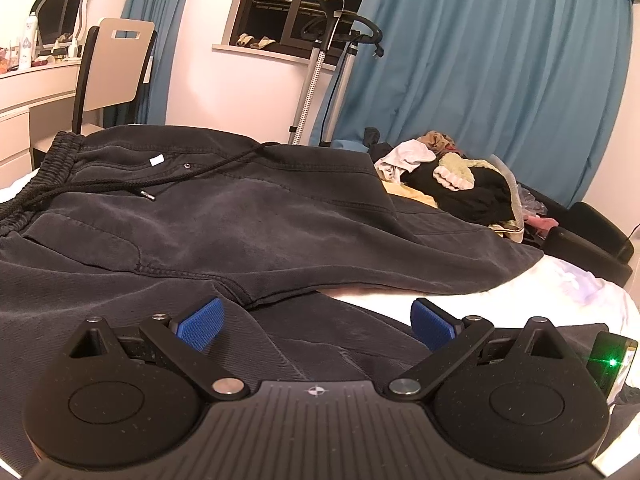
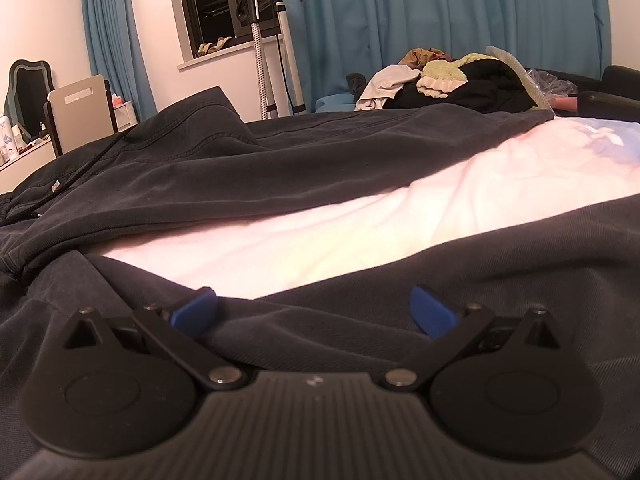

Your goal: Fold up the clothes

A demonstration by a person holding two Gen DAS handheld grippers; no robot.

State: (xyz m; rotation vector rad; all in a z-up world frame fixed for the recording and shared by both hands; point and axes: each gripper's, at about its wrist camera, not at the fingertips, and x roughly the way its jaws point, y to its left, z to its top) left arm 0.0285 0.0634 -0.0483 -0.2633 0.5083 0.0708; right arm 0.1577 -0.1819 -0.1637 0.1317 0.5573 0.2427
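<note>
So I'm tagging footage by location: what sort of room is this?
Most likely a bedroom: dark trousers spread on a bed sheet, a vanity mirror, and a clothes pile.

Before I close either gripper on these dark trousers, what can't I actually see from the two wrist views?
- Trouser leg ends: cut off by the frame edges and gripper bodies in both views.
- Fabric under the left gripper and right gripper: hidden by the housings, so contact is unclear.
- Laundry pile: too tangled and small to separate garments.
- Bottles on the dresser: labels too small.
</note>
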